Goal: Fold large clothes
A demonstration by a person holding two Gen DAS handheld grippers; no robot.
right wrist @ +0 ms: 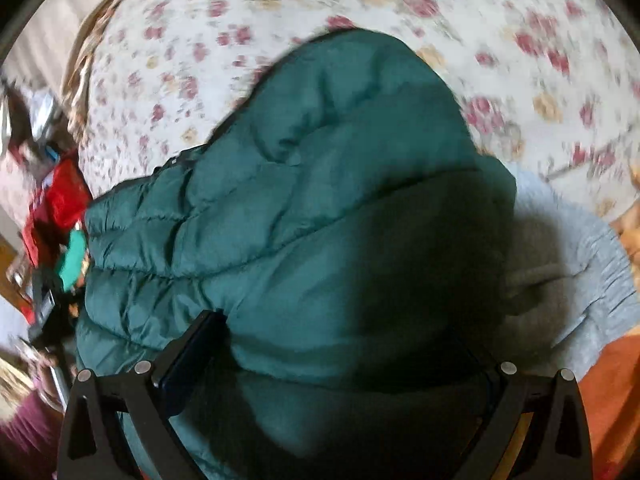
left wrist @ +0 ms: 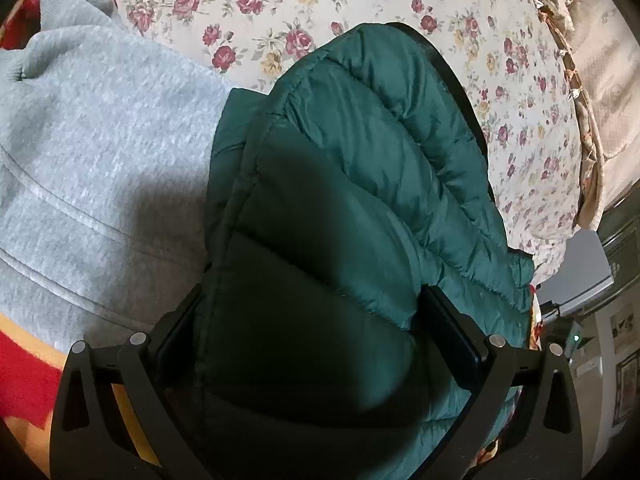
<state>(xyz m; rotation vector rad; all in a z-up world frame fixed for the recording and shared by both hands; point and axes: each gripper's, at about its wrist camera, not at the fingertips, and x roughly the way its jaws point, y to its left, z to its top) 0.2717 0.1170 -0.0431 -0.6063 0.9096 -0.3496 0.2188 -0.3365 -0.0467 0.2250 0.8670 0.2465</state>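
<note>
While both of my hand-held grippers point down at the bed, the stock reads as follows.

Item one: green quilted puffer jacket [left wrist: 340, 184], bunched in a thick fold on the floral bedspread [left wrist: 248, 4], lying in the middle of both views and running from the near edge toward the far side.

Item two: my left hand-held gripper [left wrist: 316, 344], fingers spread as wide as they go, the jacket's padded bulk filling the gap between them; whether the pads [left wrist: 452, 344] press the fabric I cannot tell.

Item three: my right hand-held gripper [right wrist: 340, 356], also wide apart astride the jacket; its left pad [right wrist: 188, 356] lies against the quilting, its right finger is lost in shadow, so whether it grips I cannot tell.

Item four: grey sweatshirt [left wrist: 92, 136], spread flat just beside the jacket, touching it on the left in the left-wrist view.

Item five: red and orange blanket [left wrist: 24, 376], at the near left corner, under the sweatshirt's hem.
</note>
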